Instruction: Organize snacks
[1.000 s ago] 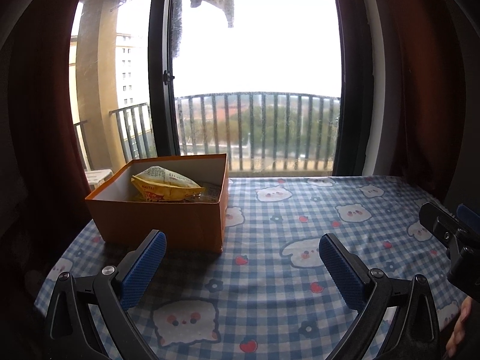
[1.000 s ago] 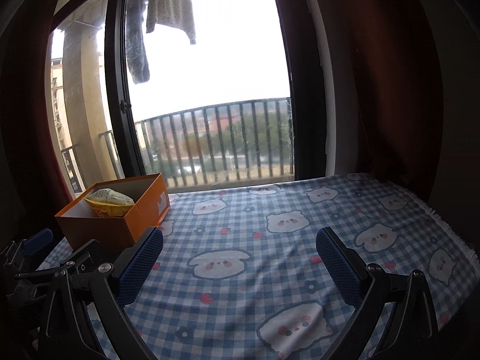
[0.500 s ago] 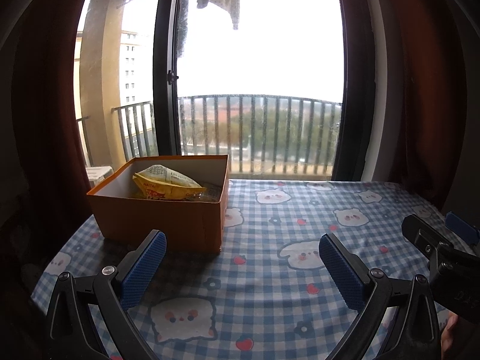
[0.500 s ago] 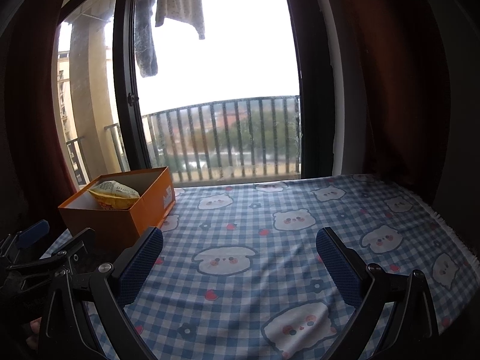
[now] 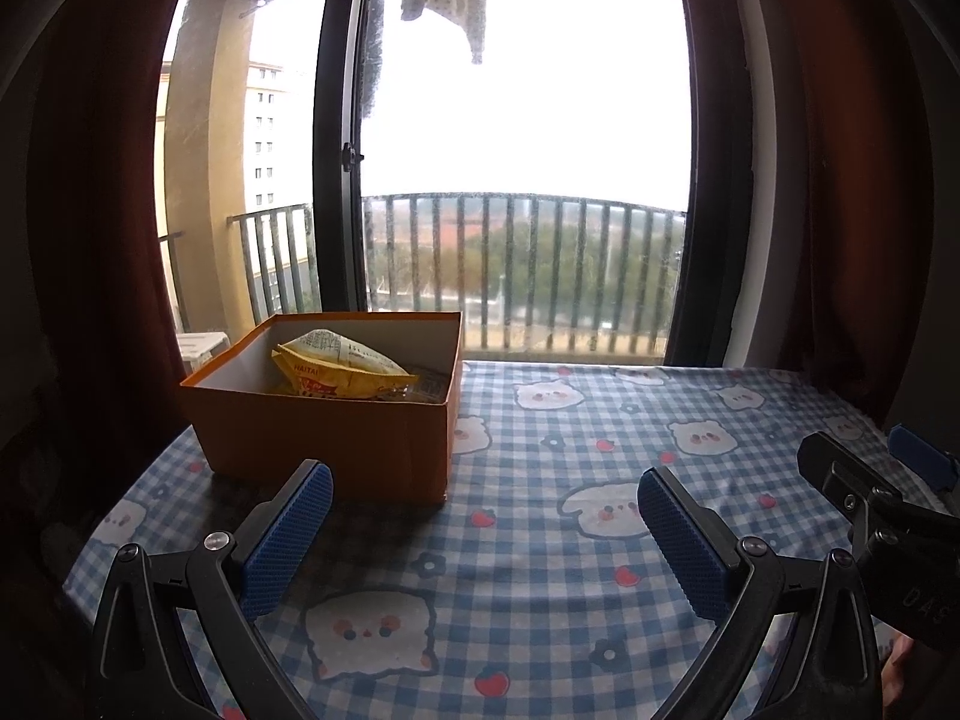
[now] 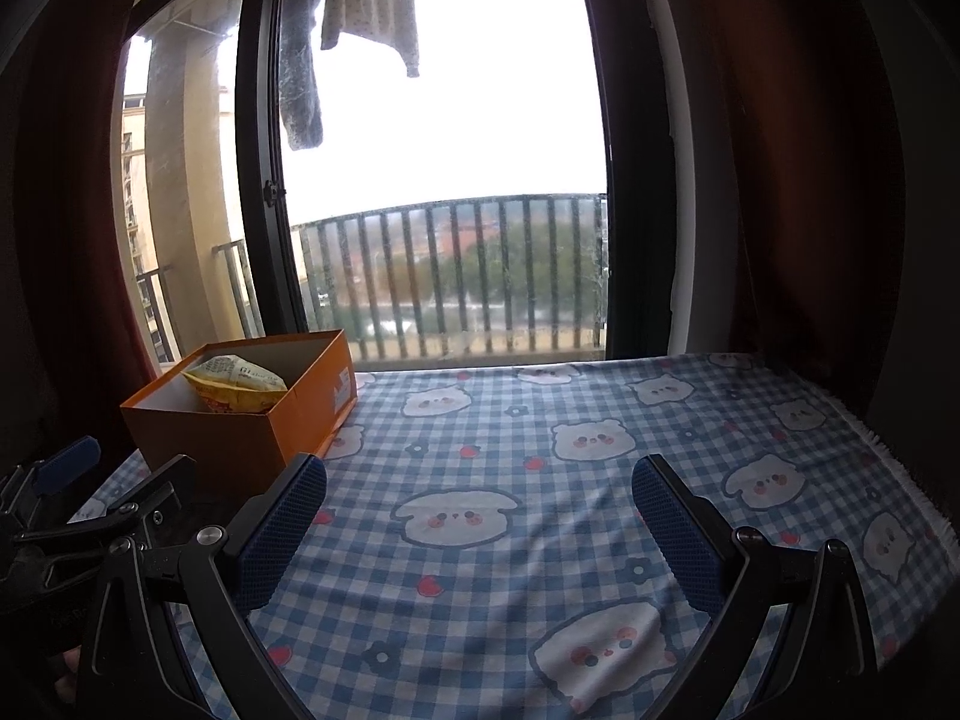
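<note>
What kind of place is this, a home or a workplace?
Most likely a room in a high-rise flat: a table with a bear-print checked cloth, dark red curtains, and a glass door to a railed balcony with hanging laundry.

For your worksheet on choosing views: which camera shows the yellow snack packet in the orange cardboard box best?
The left wrist view: the yellow snack packet faces it closely, red label readable, inside the orange cardboard box. The right wrist view shows the packet smaller, off to the side.
</note>
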Demonstrator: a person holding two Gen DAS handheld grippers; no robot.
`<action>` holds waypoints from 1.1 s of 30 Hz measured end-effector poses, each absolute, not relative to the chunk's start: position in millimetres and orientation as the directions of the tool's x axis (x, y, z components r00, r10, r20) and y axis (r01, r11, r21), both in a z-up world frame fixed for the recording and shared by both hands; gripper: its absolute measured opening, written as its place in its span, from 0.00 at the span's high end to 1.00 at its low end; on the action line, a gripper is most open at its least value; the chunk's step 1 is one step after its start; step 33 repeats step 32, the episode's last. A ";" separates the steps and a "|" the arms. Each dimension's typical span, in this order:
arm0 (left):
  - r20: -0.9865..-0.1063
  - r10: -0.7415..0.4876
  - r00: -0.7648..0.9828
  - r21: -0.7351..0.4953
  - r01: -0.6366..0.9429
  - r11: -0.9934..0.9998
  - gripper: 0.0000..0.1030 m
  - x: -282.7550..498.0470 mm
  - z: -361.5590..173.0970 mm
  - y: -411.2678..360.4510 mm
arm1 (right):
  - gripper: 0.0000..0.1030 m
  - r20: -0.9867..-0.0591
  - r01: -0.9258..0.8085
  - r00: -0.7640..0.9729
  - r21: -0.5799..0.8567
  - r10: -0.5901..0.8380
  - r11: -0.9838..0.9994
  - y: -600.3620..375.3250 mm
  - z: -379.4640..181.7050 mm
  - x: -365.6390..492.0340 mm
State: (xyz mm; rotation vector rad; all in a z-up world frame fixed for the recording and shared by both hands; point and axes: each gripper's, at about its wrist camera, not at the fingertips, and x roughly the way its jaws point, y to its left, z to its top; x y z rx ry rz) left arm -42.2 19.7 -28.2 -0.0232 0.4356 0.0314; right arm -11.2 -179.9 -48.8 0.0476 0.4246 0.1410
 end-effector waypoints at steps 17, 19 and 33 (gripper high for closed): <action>-0.417 0.035 0.908 -0.019 -0.047 0.999 0.01 -47.0 -28.2 14.5 | 0.00 -0.409 -0.124 0.901 0.083 0.148 0.989 -181.6 -48.8 -15.8; -0.417 0.035 0.908 -0.019 -0.047 0.999 0.00 -47.4 -28.0 14.3 | 0.00 -0.407 -0.122 0.902 0.083 0.145 0.989 -182.0 -48.6 -16.3; -0.415 0.037 0.909 -0.020 -0.050 0.999 0.00 -48.1 -27.6 15.3 | 0.00 -0.407 -0.121 0.902 0.084 0.144 0.989 -182.3 -48.3 -16.9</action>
